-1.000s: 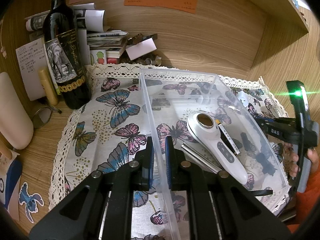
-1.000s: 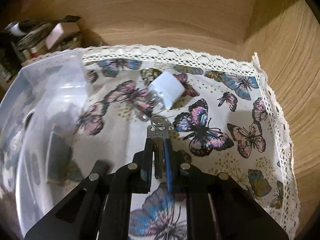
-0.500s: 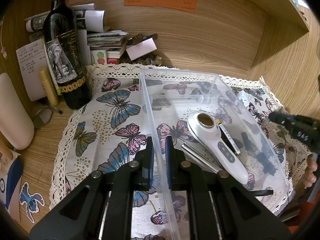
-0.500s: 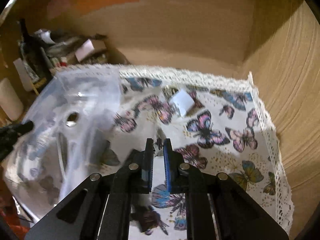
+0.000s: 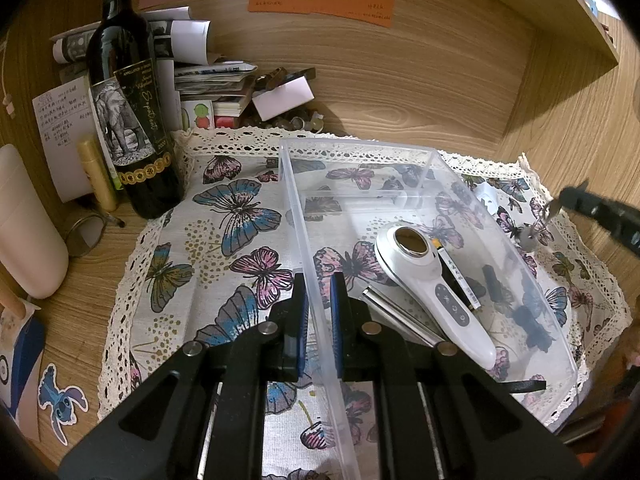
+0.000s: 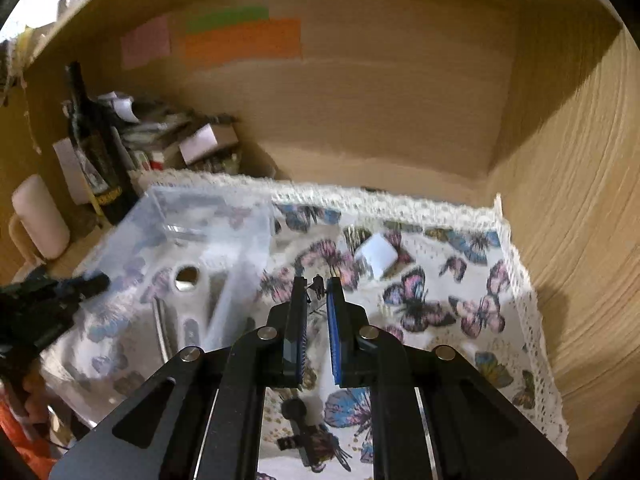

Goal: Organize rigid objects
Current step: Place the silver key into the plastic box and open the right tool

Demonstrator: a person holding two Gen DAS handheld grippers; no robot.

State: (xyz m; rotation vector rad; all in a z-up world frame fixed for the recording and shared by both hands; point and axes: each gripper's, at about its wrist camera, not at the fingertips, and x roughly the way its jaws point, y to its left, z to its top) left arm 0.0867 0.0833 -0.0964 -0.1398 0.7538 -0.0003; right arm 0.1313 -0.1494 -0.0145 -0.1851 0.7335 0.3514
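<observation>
A clear plastic bin point(image 5: 360, 148) sits on the butterfly cloth point(image 5: 224, 216). My left gripper point(image 5: 318, 280) is shut on the bin's left wall. Inside lie a white handheld device point(image 5: 432, 280), a metal bar point(image 5: 400, 316) and a thin white stick point(image 5: 460, 276). My right gripper point(image 6: 316, 284) is shut on a set of keys point(image 5: 536, 228), which hang above the cloth just right of the bin; the gripper's tip also shows in the left wrist view point(image 5: 576, 200). A white charger plug point(image 6: 376, 258) lies on the cloth beyond the right gripper.
A wine bottle point(image 5: 128, 120), a cream container point(image 5: 28, 224), papers and books point(image 5: 208, 84) crowd the back left. Wooden walls close the back and right. A small black object point(image 6: 300, 432) lies on the cloth under the right gripper.
My right gripper has lifted the keys off the cloth and pulled up and back toward the bin. The left gripper has kept its hold on the bin wall.
</observation>
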